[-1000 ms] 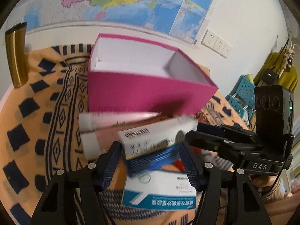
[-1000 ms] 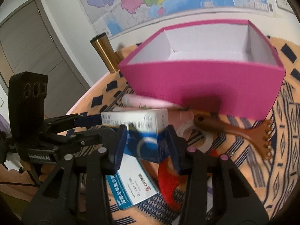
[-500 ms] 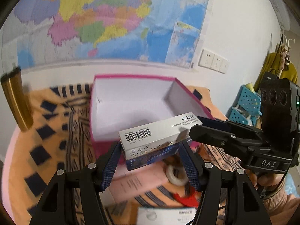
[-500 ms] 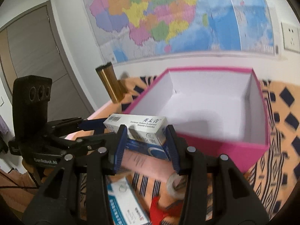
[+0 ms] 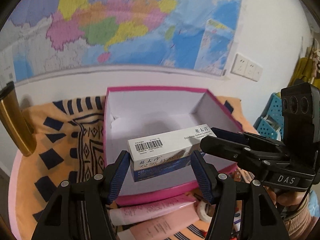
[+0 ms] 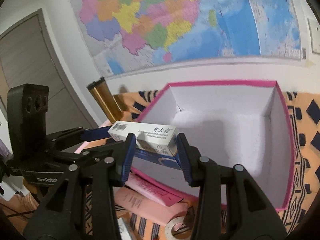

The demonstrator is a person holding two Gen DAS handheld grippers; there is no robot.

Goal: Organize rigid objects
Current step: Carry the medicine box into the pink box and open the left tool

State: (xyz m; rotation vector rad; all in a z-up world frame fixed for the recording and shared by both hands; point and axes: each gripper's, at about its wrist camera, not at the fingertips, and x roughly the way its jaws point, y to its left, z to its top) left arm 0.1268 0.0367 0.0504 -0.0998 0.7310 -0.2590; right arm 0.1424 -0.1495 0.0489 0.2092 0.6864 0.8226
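Note:
A white and blue medicine box (image 5: 160, 152) with a barcode is held between both grippers, above the open pink box (image 5: 112, 108) with a white inside. My left gripper (image 5: 159, 175) is shut on one end of it. My right gripper (image 6: 155, 157) is shut on the other end, where the medicine box (image 6: 148, 137) shows its printed top. The right gripper also shows at the right of the left wrist view (image 5: 240, 150). The pink box (image 6: 288, 140) lies on a patterned orange cloth (image 5: 66, 136).
Pink tubes (image 5: 156, 212) and a tape roll (image 6: 176, 228) lie on the cloth in front of the pink box. A gold cylinder (image 5: 14, 120) stands at the left. A wall map (image 5: 120, 24) and sockets (image 5: 246, 68) are behind. A blue basket (image 5: 274, 116) is at the right.
Both grippers have lifted the medicine box from the cloth and carried it forward over the open pink box. The other items on the cloth have dropped lower in view.

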